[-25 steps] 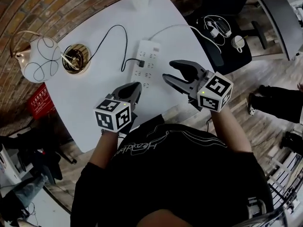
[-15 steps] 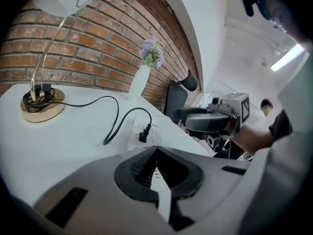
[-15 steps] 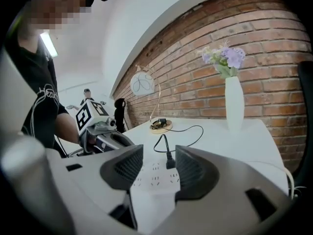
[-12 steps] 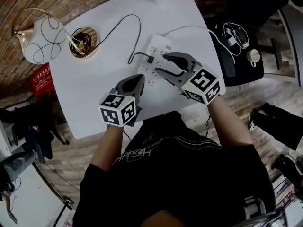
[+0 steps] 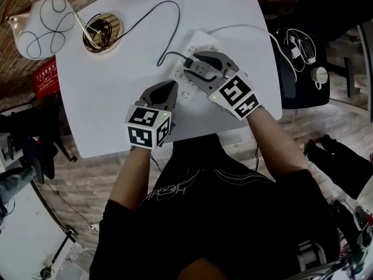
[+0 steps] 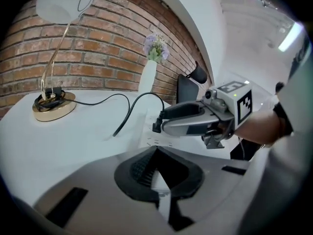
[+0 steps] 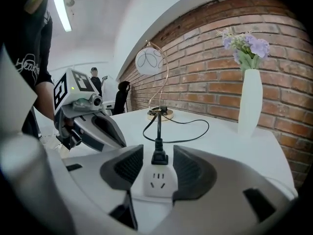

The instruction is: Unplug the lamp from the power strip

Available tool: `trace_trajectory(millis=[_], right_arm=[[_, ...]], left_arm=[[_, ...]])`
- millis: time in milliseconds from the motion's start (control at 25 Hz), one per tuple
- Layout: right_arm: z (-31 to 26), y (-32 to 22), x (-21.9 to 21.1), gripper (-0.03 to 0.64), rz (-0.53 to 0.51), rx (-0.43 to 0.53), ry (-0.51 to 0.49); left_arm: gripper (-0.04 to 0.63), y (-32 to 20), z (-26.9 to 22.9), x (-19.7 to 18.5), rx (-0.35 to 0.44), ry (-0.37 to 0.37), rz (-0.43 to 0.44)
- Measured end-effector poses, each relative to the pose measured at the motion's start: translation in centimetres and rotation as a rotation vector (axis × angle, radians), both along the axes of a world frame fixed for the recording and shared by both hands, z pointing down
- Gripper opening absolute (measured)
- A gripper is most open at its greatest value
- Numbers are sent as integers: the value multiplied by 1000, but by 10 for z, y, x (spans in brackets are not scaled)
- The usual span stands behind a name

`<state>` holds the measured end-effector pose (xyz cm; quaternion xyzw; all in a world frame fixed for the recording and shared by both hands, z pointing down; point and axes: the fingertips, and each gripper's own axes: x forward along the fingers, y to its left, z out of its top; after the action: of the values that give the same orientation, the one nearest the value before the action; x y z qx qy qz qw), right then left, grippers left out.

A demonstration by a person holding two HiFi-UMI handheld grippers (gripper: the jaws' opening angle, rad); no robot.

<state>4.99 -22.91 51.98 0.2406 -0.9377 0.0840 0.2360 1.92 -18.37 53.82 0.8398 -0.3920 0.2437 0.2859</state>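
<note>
A white power strip (image 5: pixel 201 41) lies on the white table (image 5: pixel 116 98). The lamp's black plug (image 5: pixel 186 62) stands in it, and its cable (image 5: pixel 169 10) runs to the gold lamp base (image 5: pixel 102 31) under a white globe shade (image 5: pixel 45 19). My right gripper (image 5: pixel 196 67) is open over the strip. In the right gripper view its jaws stand either side of the plug (image 7: pixel 159 156), with a small gap on each side. My left gripper (image 5: pixel 168 88) is shut and empty, its tip at the strip's near end (image 6: pixel 146 137).
A white vase with purple flowers (image 7: pixel 249 102) stands at the table's far edge. A black chair (image 5: pixel 303 57) with cables and chargers on it sits right of the table. The strip's white lead (image 5: pixel 245 28) runs off to the right. A brick wall backs the table.
My right gripper has moved forward and left from beside the strip to over it, its open jaws now astride the plug. The left gripper stays shut near the strip's near end.
</note>
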Motion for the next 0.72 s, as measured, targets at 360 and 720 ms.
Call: trace_trajectory(millis=[360,720], right_arm=[[8,-5,-9,126,5,79,68],[11,-6,-10,69,23,95,108]], left_arm=[[2,0,1,0,15,-2,-5],[2,0,1,1,61,-64,-5]])
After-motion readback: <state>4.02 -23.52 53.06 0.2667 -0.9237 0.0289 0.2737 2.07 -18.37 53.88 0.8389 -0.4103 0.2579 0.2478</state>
